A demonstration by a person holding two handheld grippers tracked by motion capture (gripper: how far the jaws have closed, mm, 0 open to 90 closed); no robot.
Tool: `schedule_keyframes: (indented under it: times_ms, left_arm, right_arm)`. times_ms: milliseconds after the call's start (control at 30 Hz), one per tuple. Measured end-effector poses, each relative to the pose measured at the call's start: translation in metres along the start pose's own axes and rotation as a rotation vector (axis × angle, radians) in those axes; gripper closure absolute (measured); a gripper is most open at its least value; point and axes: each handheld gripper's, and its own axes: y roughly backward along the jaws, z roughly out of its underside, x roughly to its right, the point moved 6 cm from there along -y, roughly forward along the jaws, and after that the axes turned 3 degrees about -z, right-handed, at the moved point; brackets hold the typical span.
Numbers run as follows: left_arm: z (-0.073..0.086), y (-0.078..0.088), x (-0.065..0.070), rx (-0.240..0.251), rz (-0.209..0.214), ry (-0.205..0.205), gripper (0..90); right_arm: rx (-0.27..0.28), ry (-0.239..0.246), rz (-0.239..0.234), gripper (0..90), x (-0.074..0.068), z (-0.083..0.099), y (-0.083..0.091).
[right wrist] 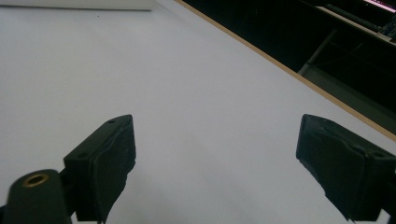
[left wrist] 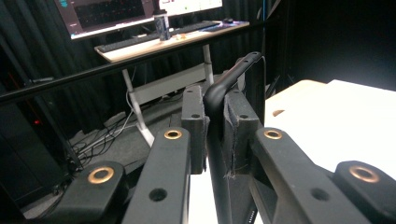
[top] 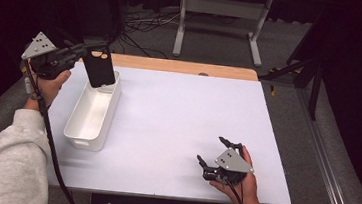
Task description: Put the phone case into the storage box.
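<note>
- My left hand-held gripper [top: 89, 53] is clamped on a black phone case [top: 99, 67], its pads pressing on the case's edge from both sides.
- In the left gripper view the phone case [left wrist: 219, 93] stands edge-on between my two jaws, its rounded corner rising above the pads [left wrist: 194, 116].
- From the high view, the case hangs tilted in the air over the far end of a white bin [top: 92, 113], with its lower corner just above the bin's rim; I cannot tell whether it touches.
- The bin is a long, narrow tub sitting near the left edge of the bench [top: 177, 117], with its length running away from me.
- My right hand-held gripper [top: 212, 158] rests low on the bench near the front right corner, jaws spread wide with nothing between them.
- In the right gripper view the two black pads [right wrist: 105, 154] stand well apart over bare white bench top [right wrist: 196, 93].
- My left hand [top: 53, 82] is raised beside the bin's far end; my right hand [top: 239, 180] lies on the bench.
- Beyond the bench, a desk [left wrist: 159, 39] carries a monitor, a keyboard and a dark can.
</note>
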Motion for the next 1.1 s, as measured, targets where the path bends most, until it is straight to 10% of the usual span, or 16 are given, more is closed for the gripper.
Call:
schedule_keyframes:
  times_ms: [1100]
  left_arm:
    - [0.062,-0.068,-0.021,-0.058,0.052,-0.027,81.1]
  right_arm:
    - [-0.066,-0.012,0.006,13.1,0.001,0.008,-0.014]
